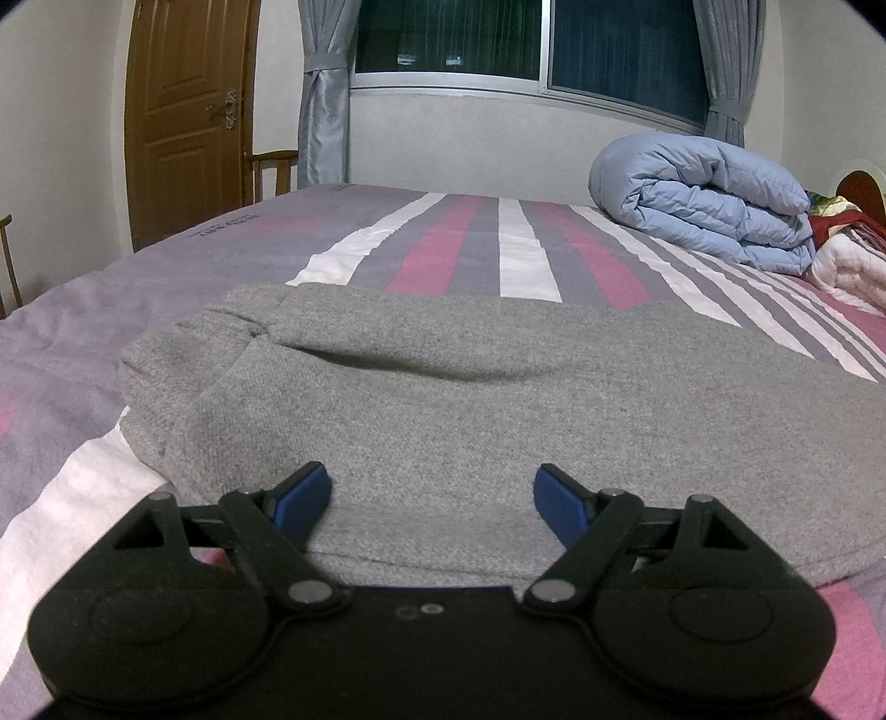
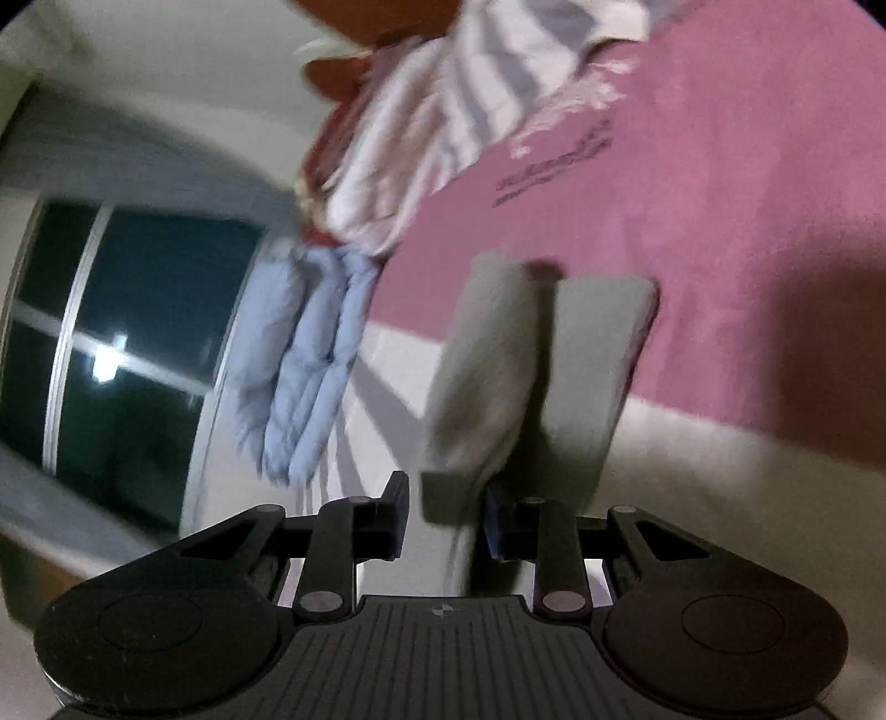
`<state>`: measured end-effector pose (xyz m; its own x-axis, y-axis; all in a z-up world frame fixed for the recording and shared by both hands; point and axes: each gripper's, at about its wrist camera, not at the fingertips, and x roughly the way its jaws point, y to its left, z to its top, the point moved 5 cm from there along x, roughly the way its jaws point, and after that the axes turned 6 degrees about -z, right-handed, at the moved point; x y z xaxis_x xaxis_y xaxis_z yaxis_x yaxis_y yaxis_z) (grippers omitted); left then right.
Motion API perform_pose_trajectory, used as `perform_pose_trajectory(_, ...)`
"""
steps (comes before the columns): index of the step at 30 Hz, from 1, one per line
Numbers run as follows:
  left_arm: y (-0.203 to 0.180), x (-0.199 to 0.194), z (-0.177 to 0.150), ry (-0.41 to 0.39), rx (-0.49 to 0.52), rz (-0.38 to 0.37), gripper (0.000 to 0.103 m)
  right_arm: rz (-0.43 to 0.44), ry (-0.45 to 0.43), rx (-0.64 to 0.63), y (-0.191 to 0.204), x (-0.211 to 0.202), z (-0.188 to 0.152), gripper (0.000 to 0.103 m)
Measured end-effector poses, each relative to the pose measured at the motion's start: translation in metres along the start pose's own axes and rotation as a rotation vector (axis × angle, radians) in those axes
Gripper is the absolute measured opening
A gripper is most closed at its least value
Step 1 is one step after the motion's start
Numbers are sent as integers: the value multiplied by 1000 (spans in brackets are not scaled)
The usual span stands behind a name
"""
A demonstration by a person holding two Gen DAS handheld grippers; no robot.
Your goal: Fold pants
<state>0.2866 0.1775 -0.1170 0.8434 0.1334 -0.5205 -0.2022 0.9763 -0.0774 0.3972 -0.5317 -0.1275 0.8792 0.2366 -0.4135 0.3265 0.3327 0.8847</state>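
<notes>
pants (image 1: 443,399): grey, folded on the striped bed (image 1: 470,243), nearer the camera than the blue duvet (image 1: 703,199) | left gripper (image 1: 433,498): released, blue pads spread over the near hem | right gripper (image 2: 443,515): view tilted and blurred, jaws parted around grey leg cuffs (image 2: 531,365), grip unclear

From my feed I see a bed (image 1: 166,288) spread with a purple, pink and white striped sheet, a rolled blue duvet (image 1: 703,205) lying at its far right corner. Behind the bed a dark window (image 1: 531,50) sits between grey curtains (image 1: 324,94). Left of the bed stands a brown wooden door (image 1: 188,111), a wooden chair (image 1: 274,171) beside it.
</notes>
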Motion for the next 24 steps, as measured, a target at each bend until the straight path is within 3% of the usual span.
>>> perform_pose_trajectory(2,0,0,0,0,0,0,75,5,0,-43,15,5,7,26)
perform_pose_trajectory(4,0,0,0,0,1,0,75,9,-1,-136,42,10,11,8)
perform_pose_trajectory(8,0,0,0,0,1,0,76,70,-58,-328,102,-1,17,6)
perform_pose_trajectory(11,0,0,0,0,-1,-1,76,125,-117,-418,123,-19,17,6)
perform_pose_trajectory(13,-1,0,0,-1,-1,-4,76,93,-127,-462,107,-25,13,6)
perform_pose_trajectory(15,-1,0,0,-1,-1,-7,76,-36,-96,-455,65,-17,8,6)
perform_pose_trajectory(17,-2,0,0,-1,1,-7,77,-184,-6,-410,15,4,2,6)
perform_pose_trajectory(20,-2,0,0,0,2,-8,77,-193,11,-343,-13,9,-3,6)
perform_pose_trajectory(24,-1,0,0,-1,1,-8,77,-193,4,-329,-14,17,-6,6)
